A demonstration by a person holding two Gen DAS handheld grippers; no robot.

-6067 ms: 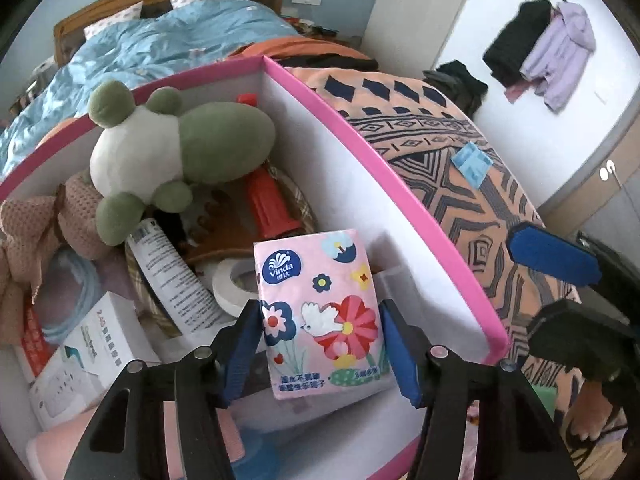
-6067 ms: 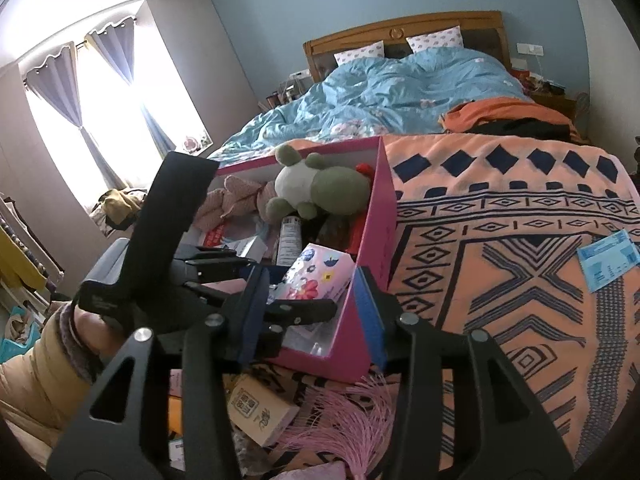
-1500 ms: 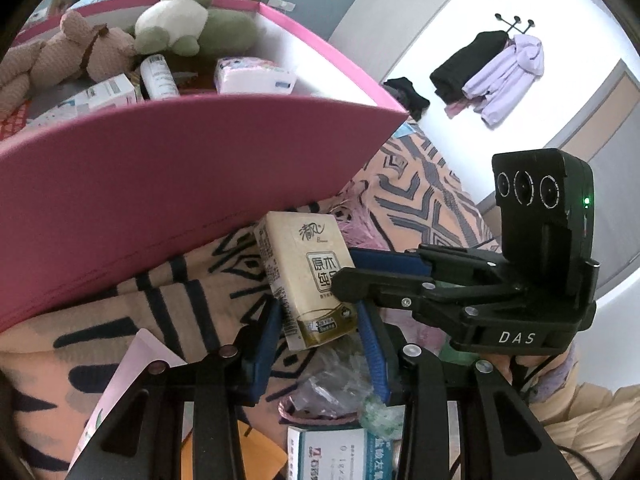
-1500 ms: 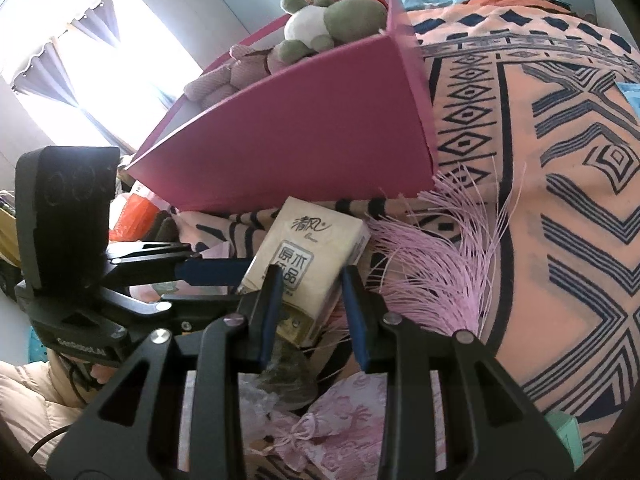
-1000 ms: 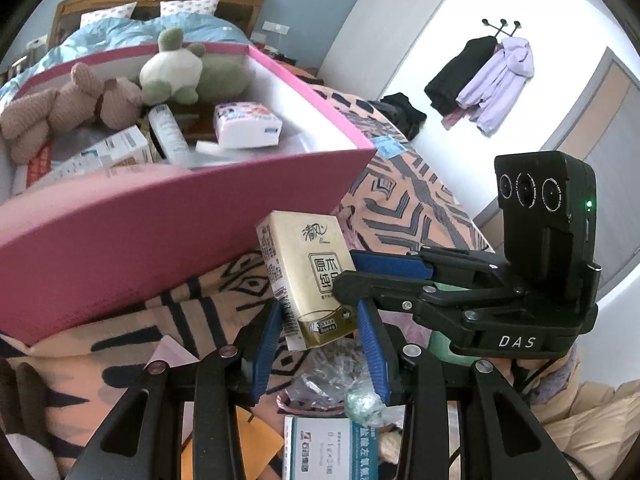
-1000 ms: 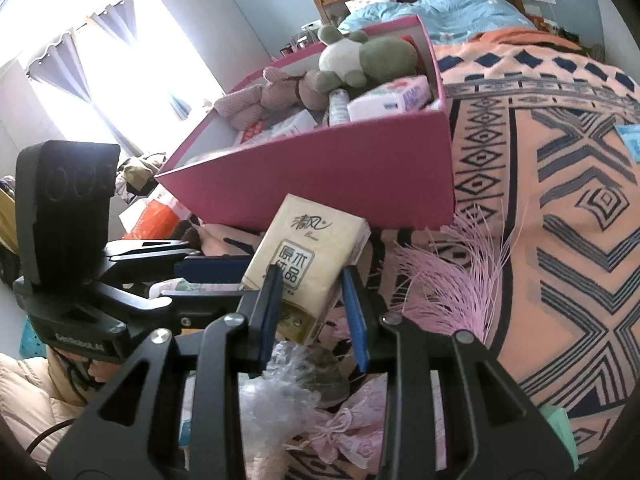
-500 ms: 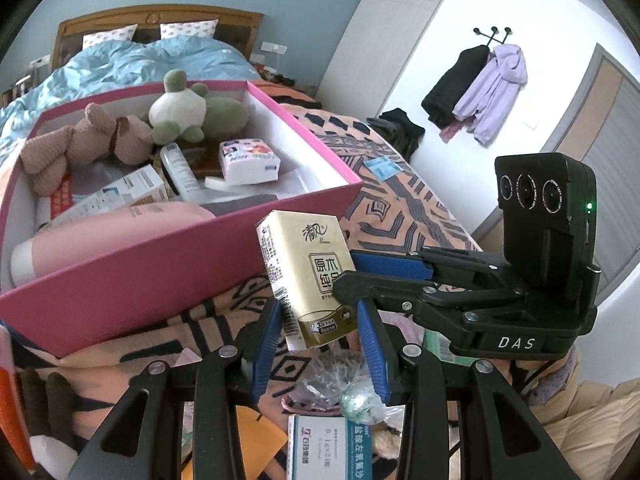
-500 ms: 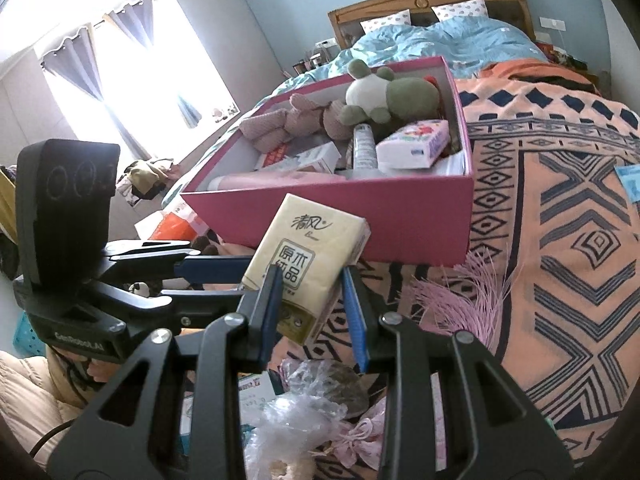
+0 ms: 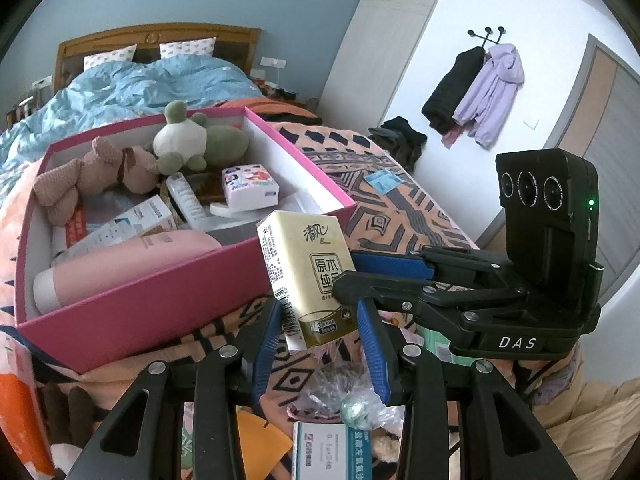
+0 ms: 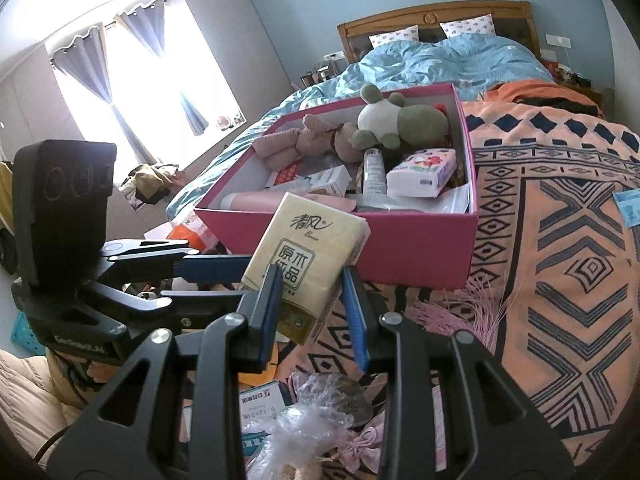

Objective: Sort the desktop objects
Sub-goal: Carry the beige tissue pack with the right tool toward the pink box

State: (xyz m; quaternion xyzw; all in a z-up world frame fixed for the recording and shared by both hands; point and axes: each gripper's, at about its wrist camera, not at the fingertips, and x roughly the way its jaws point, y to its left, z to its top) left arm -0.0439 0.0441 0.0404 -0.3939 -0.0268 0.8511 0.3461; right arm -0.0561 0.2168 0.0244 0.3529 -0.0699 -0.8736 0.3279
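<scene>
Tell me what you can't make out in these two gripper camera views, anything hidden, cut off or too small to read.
- Left wrist view: lower end of the yellow tissue pack is hidden between the left gripper pads.
- Right wrist view: the pink box near wall hides what lies low inside.
- Right wrist view: small print on the white carton is partly covered by the right gripper.
- Both views: hands are out of frame.

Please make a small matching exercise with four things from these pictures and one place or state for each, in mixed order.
Things:
1. yellow tissue pack
2. green plush frog
3. pink bottle
4. purple jacket

Places:
A. hanging on the wall hook
B. lying by the near wall of the pink box
C. at the far end of the box
D. held by both tongs

Pairs: 1-D, 2-C, 3-B, 4-A
</scene>
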